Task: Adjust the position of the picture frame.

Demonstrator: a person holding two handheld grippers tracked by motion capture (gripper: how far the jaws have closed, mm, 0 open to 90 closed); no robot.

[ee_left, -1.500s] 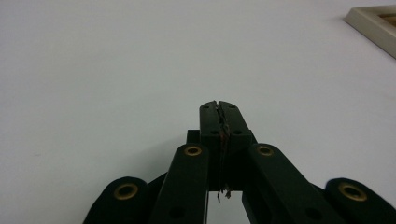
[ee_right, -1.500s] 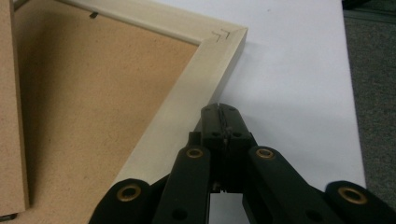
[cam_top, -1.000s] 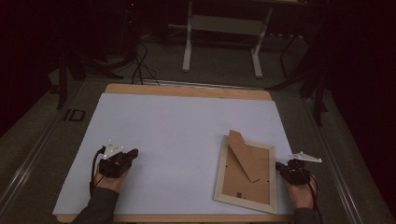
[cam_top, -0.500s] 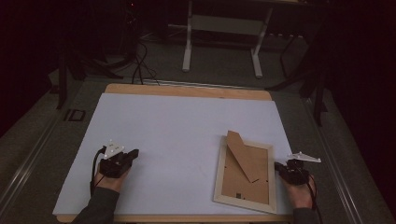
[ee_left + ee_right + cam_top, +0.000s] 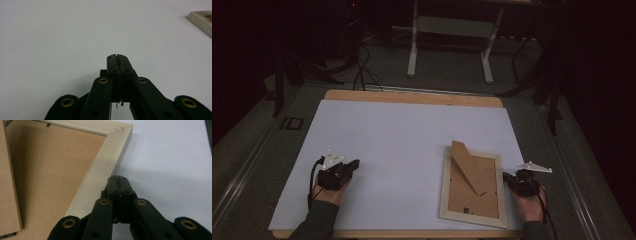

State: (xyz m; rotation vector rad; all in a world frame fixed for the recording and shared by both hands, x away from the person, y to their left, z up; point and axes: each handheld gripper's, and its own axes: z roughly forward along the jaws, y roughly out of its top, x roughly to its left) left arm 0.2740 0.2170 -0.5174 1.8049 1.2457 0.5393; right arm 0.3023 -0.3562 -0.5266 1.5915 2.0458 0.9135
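Observation:
A pale wooden picture frame lies face down on the white sheet, right of centre, its brown backing board and fold-out stand facing up. My right gripper rests shut at the frame's right edge, its tips beside the pale rail in the right gripper view; whether they touch it I cannot tell. My left gripper lies shut on the bare sheet at the front left, well apart from the frame. Its closed tips hold nothing, and a corner of the frame shows far off.
The sheet covers a wooden tabletop whose edge shows at the back and front. Beyond the table stand a white metal stand and dark cables on the floor. Dark floor borders both table sides.

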